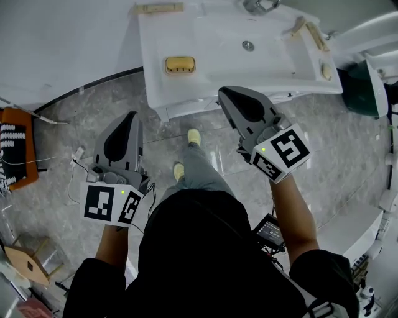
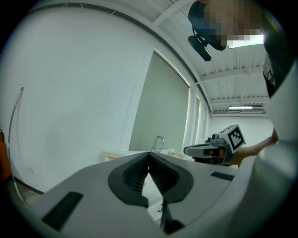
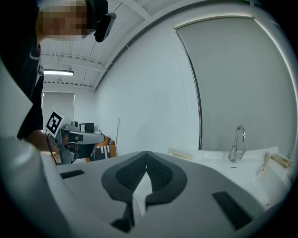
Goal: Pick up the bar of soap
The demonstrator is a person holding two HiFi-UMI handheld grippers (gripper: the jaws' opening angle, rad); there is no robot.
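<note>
The yellow bar of soap (image 1: 180,64) lies in a dish on the left part of the white sink unit (image 1: 280,74). In the head view my left gripper (image 1: 132,115) hangs over the grey floor, short of the sink's front edge and below-left of the soap. Its jaws meet at the tip with nothing between them (image 2: 149,155). My right gripper (image 1: 224,92) reaches the sink's front edge, to the right of the soap and nearer to me. It is shut and empty too (image 3: 146,153). The soap does not show in either gripper view.
A chrome faucet (image 1: 258,6) stands at the sink's back, with a drain (image 1: 248,45) in the basin. Wooden brushes lie on the rim (image 1: 160,8) and at the right (image 1: 317,36). An orange rack (image 1: 15,149) is at left, a green bin (image 1: 367,87) at right.
</note>
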